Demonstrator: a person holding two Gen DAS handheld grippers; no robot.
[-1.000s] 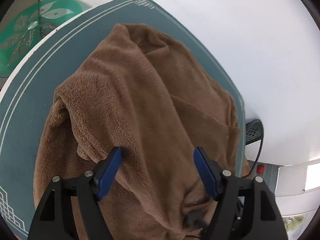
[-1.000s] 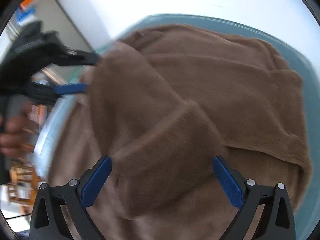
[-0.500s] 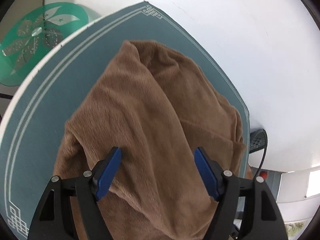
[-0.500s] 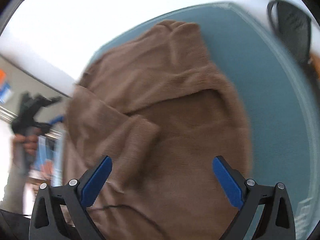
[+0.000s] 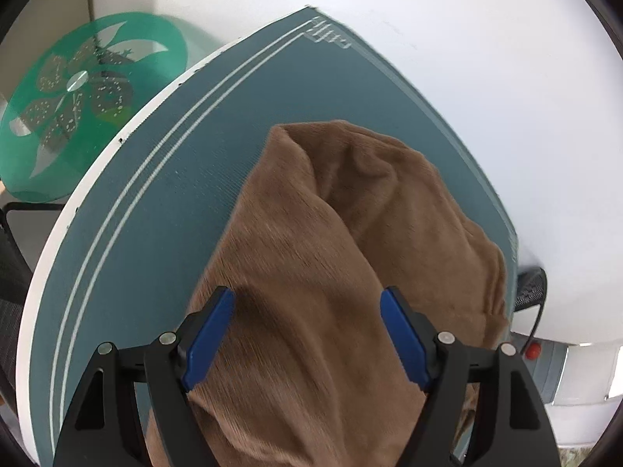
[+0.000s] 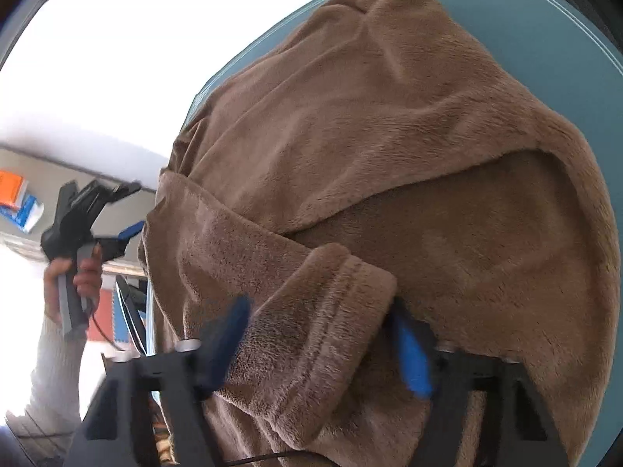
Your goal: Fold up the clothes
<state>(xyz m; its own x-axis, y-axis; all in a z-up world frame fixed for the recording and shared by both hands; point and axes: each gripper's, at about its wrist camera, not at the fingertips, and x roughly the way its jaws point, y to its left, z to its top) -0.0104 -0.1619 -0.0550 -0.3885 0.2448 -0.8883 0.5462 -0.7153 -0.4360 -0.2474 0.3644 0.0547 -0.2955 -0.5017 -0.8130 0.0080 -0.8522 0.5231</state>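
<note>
Your L gripper (image 5: 307, 334) pulled back toward near table (image 5: 117, 233) edge, jaws apart over brown robe (image 5: 311, 272); R gripper (image 6: 319, 346) jaws apart round cuff (image 6: 323, 311).

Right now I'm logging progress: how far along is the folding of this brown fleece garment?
Early. Done: the brown fleece garment lies on the teal mat, one flap over its body. In hand: the right gripper has its jaws around the sleeve cuff; the left gripper is open. Left: the garment remains rumpled, unfinished.

Garment (image 5: 331, 272) lies on mat (image 5: 163, 214); disc (image 5: 81, 105) behind mat's left edge.
</note>
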